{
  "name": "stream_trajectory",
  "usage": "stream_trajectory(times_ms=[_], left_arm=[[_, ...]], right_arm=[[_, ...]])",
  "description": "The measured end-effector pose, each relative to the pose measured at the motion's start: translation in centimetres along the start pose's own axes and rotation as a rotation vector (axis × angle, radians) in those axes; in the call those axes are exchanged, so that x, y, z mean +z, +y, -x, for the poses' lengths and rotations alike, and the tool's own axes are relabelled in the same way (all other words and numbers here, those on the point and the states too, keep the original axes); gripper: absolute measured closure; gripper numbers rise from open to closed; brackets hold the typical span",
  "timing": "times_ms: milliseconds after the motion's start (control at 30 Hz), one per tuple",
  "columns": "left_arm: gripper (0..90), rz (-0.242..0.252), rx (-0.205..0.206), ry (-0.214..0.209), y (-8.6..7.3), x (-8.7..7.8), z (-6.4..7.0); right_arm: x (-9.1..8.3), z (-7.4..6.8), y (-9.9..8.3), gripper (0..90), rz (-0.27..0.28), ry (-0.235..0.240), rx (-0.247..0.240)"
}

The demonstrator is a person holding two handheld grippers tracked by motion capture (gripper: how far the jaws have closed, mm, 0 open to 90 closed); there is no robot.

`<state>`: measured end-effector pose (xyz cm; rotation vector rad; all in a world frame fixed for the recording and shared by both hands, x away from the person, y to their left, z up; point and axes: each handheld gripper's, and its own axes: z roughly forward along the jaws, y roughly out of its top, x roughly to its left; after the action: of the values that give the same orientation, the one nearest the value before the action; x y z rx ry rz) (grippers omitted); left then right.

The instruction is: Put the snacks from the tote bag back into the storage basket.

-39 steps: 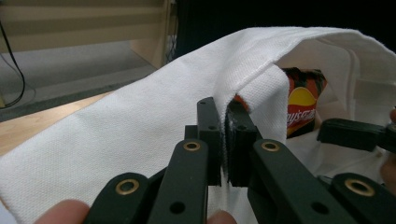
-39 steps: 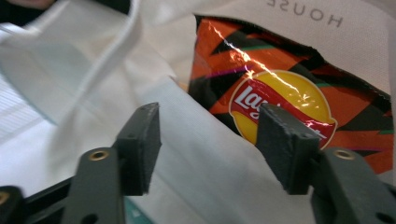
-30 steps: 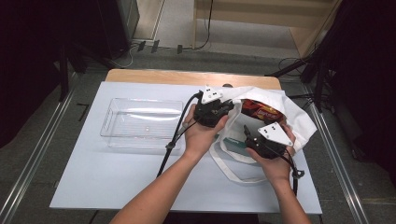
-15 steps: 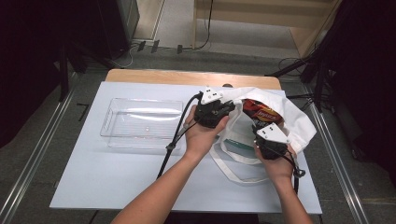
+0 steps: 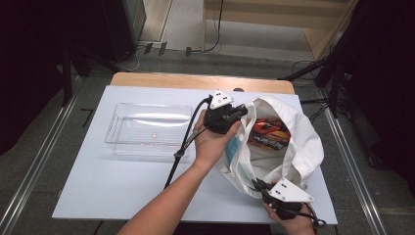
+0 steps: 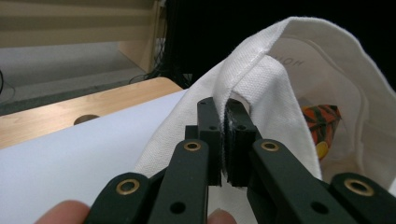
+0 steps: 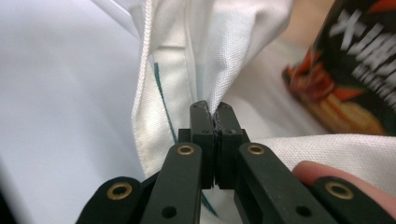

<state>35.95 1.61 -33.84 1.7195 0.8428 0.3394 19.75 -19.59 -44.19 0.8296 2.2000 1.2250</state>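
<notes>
white bag (image 5: 293,147) rim pinched, both grippers — mouth wide

The white cloth bag (image 5: 288,147) lies on the right part of the white table (image 5: 122,181), its mouth held open. The left gripper (image 5: 241,111) grips the bag's rim at the far left edge of the mouth. The right gripper (image 5: 256,184) grips the rim at the near edge. An orange and black snack packet (image 5: 266,133) lies inside the bag. A clear plastic tray (image 5: 149,128) sits left of the bag, apart from it
</notes>
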Motion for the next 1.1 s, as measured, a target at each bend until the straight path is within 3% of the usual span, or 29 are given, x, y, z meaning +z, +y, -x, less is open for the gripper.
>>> stream_trajectory(times_ms=[100,200,267,333,467,567,600,633,667,700,733,833,900,933,967,1000,1100], left_arm=[[88.6,-0.006,0.014,0.004,0.1,0.1,0.5],[88.6,-0.02,0.009,0.003,0.0,0.4,0.5],[88.6,-0.041,-0.005,0.002,-0.4,1.1,0.2],[88.6,-0.045,-0.014,0.004,-0.5,1.2,0.1],[88.6,-0.048,-0.01,0.001,-0.6,1.3,-0.1],[88.5,-0.051,-0.012,-0.001,-0.7,1.3,-0.1],[88.5,-0.051,-0.012,-0.001,-0.7,1.3,-0.1],[88.5,-0.053,-0.013,0.001,-0.8,1.3,-0.1],[88.5,-0.053,-0.013,0.001,-0.8,1.3,-0.1],[88.5,-0.059,-0.008,0.002,-0.8,1.3,-0.2],[88.5,-0.061,-0.008,0.001,-0.9,1.3,-0.2],[88.5,-0.065,-0.011,-0.003,-0.9,1.3,-0.3],[88.4,-0.064,-0.011,-0.005,-0.9,1.2,-0.4],[88.5,-0.064,-0.011,-0.005,-0.9,1.2,-0.4],[88.4,-0.067,-0.013,-0.006,-1.0,1.2,-0.5],[88.4,-0.066,-0.012,-0.006,-1.0,1.2,-0.5],[88.3,-0.067,-0.013,-0.009,-1.1,1.1,-0.6]], right_arm=[[-1.5,0.0,-0.3,90.0,0.03,0.059,0.001],[-1.6,0.0,-0.6,90.0,0.008,0.037,-0.013],[-1.2,0.9,-0.9,84.6,0.022,0.036,0.096],[-1.8,1.3,-0.2,67.2,0.053,0.02,0.132],[-4.2,2.0,2.0,57.6,0.174,-0.092,0.15],[-5.2,2.6,3.5,46.9,0.246,-0.29,0.154],[-5.2,2.6,3.5,46.9,0.246,-0.29,0.154],[-5.5,3.1,4.0,37.9,0.29,-0.475,0.18],[-5.5,3.1,4.0,37.9,0.29,-0.475,0.18],[-5.2,3.9,4.3,29.8,0.286,-0.552,0.225],[-4.8,4.3,4.4,27.0,0.256,-0.576,0.24],[-3.5,5.1,4.1,21.3,0.173,-0.565,0.273],[-2.8,5.2,3.8,21.9,0.122,-0.576,0.263],[-2.8,5.2,3.8,21.9,0.122,-0.576,0.263],[-2.4,5.4,3.5,26.8,0.063,-0.613,0.26],[-2.4,5.6,3.3,31.3,0.052,-0.619,0.268],[-3.0,6.0,3.0,56.5,0.051,-0.618,0.256]])
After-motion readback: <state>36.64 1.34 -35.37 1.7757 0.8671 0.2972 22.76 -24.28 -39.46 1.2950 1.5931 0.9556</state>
